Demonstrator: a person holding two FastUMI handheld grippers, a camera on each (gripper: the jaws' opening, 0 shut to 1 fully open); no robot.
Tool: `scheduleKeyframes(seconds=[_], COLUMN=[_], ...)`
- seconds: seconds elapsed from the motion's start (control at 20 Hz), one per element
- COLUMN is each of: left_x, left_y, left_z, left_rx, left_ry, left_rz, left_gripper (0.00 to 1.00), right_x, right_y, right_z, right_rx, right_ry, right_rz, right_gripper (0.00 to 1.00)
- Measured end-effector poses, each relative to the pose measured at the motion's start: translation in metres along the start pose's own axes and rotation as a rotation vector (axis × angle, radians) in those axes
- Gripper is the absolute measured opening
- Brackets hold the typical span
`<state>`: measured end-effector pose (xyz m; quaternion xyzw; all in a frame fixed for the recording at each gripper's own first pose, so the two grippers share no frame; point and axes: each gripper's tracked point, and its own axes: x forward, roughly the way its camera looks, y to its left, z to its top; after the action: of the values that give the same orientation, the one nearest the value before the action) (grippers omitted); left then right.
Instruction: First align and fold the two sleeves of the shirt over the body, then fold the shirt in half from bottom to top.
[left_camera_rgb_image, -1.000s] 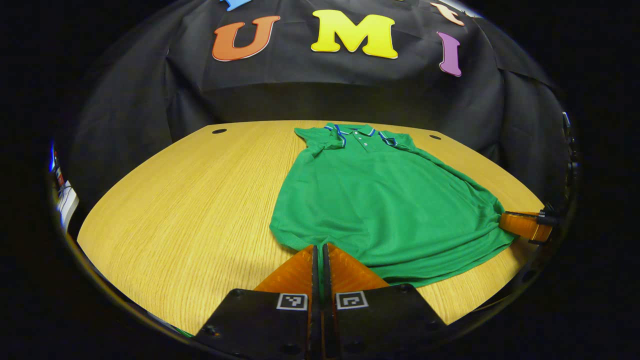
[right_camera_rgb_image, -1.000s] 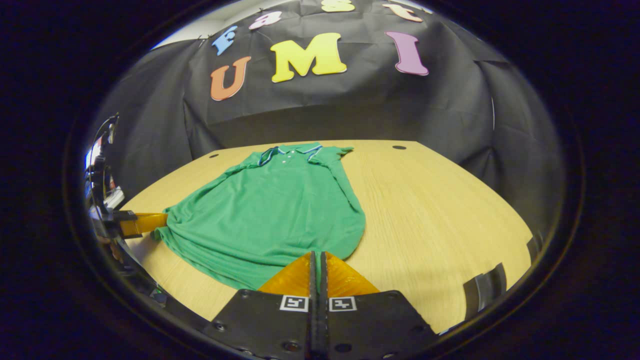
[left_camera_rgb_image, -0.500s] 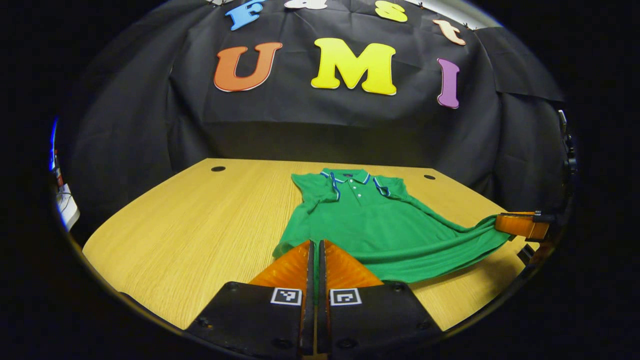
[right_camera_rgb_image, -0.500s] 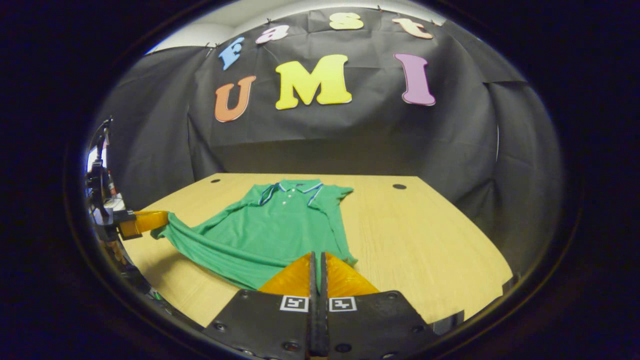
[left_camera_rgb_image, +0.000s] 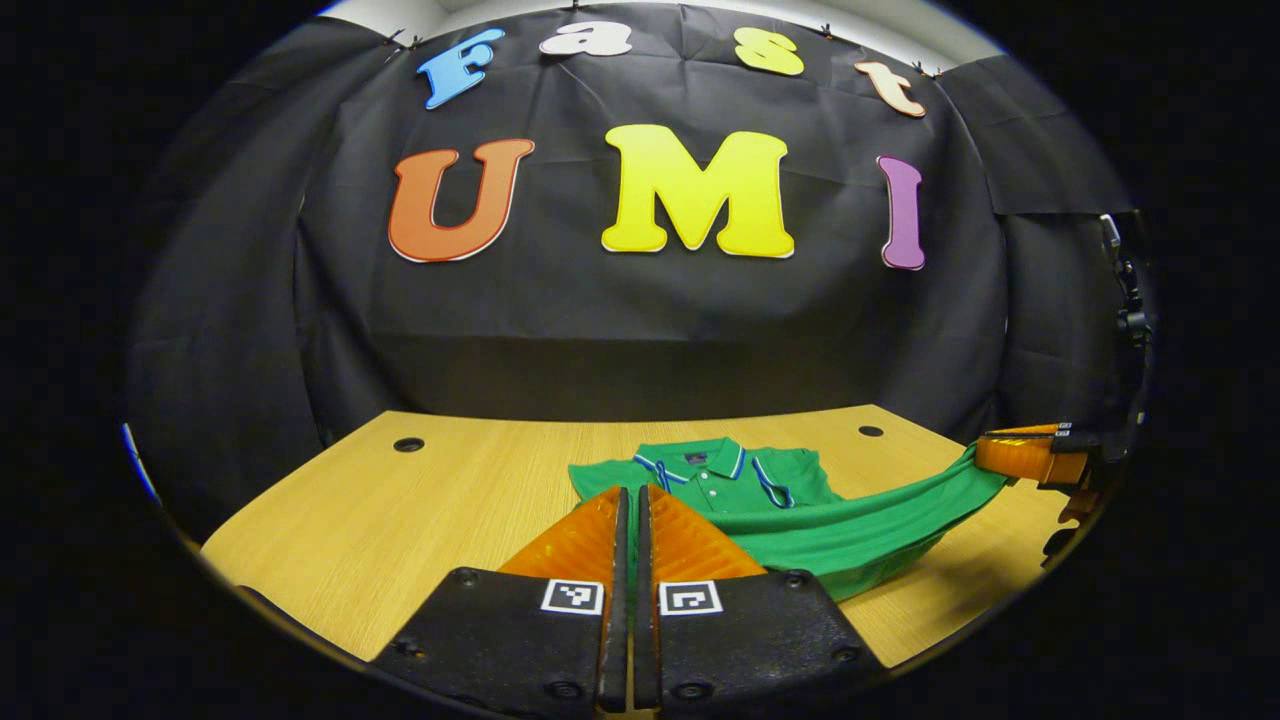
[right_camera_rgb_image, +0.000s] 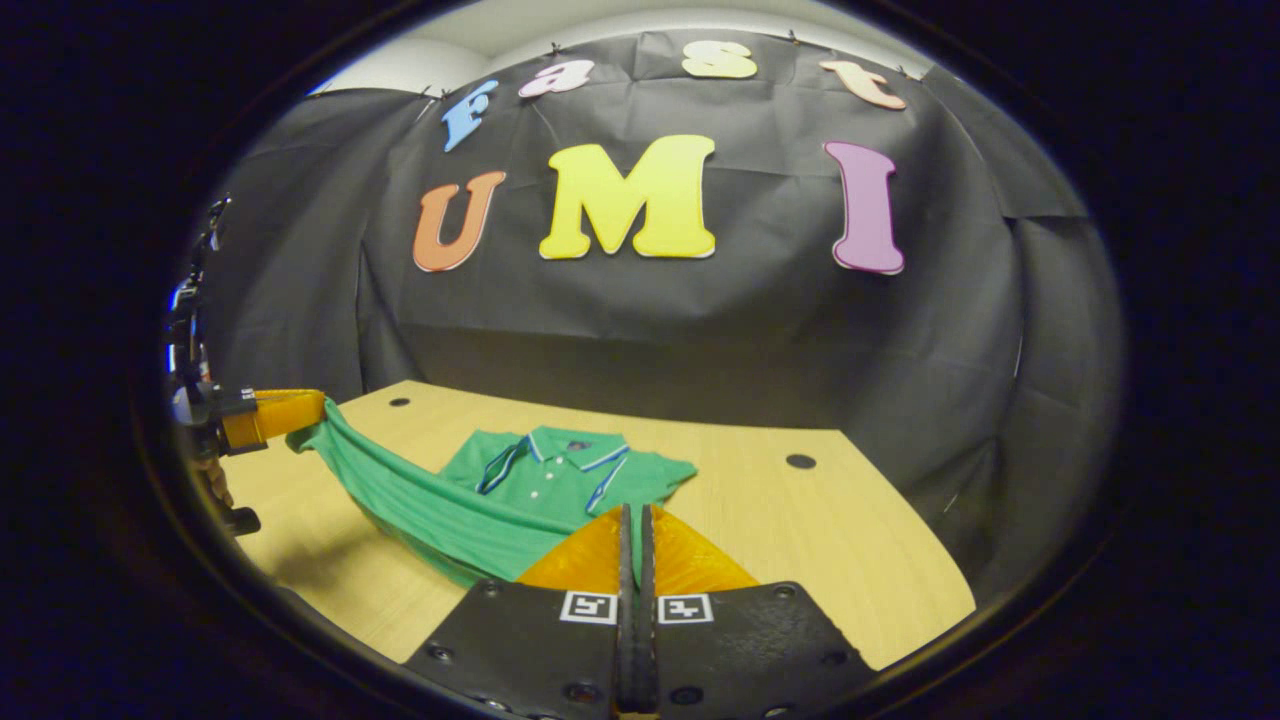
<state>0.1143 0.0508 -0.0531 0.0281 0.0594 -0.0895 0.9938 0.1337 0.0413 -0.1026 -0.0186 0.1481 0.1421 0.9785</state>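
Green shirt (left_camera_rgb_image: 800, 520) hung by its hem between the left gripper (left_camera_rgb_image: 628, 500) and right gripper (right_camera_rgb_image: 633, 520), both pinching it above the table (left_camera_rgb_image: 400, 520); keeping the corners level should land hem on collar.

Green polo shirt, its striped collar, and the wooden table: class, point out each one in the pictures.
green polo shirt (left_camera_rgb_image: 850, 525): left gripper view, on the lifted hem band.
striped collar (right_camera_rgb_image: 560, 448): right gripper view, on the collar above the buttons.
wooden table (right_camera_rgb_image: 850, 540): right gripper view, on bare tabletop beside the shirt.
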Motion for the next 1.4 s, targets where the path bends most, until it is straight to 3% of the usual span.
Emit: scheduleKeyframes(seconds=[0.45, 0.7, 0.85, 0.95, 1.1, 1.15, 1.2, 1.3, 1.35, 1.4], left_x=[0.157, 0.249, 0.294, 0.308, 0.309, 0.307, 0.303, 0.292, 0.286, 0.279], left_y=[0.021, 0.038, 0.029, 0.025, 0.029, 0.032, 0.037, 0.045, 0.049, 0.051], left_z=[0.004, -0.03, -0.057, -0.076, -0.081, -0.079, -0.078, -0.078, -0.083, -0.087], left_rx=[-0.01, -0.098, -0.048, 0.011, 0.001, -0.005, -0.012, -0.041, -0.059, -0.076], left_ry=[0.034, 0.118, 0.146, 0.169, 0.175, 0.164, 0.159, 0.169, 0.186, 0.209], left_rz=[-0.017, -0.021, -0.039, -0.05, -0.025, -0.016, 0.002, 0.031, 0.05, 0.06], left_gripper=[0.08, 0.08, 0.08, 0.08, 0.1, 0.19, 0.45, 0.96, 1.0, 1.0], right_x=[0.175, 0.272, 0.318, 0.337, 0.343, 0.342, 0.338, 0.327, 0.322, 0.313], right_y=[-0.019, -0.023, -0.03, -0.034, -0.042, -0.045, -0.049, -0.049, -0.052, -0.051], right_z=[0.054, 0.022, -0.009, -0.027, -0.043, -0.043, -0.042, -0.037, -0.032, -0.026], right_rx=[0.017, 0.043, 0.042, 0.047, 0.04, 0.025, 0.015, -0.006, -0.011, -0.009], right_ry=[-0.008, 0.092, 0.151, 0.175, 0.191, 0.187, 0.184, 0.178, 0.17, 0.159], right_rz=[0.001, -0.011, -0.041, -0.062, -0.085, -0.107, -0.119, -0.133, -0.146, -0.158], right_gripper=[0.0, 0.0, 0.0, 0.0, 0.01, 0.06, 0.08, 0.67, 0.96, 0.95])
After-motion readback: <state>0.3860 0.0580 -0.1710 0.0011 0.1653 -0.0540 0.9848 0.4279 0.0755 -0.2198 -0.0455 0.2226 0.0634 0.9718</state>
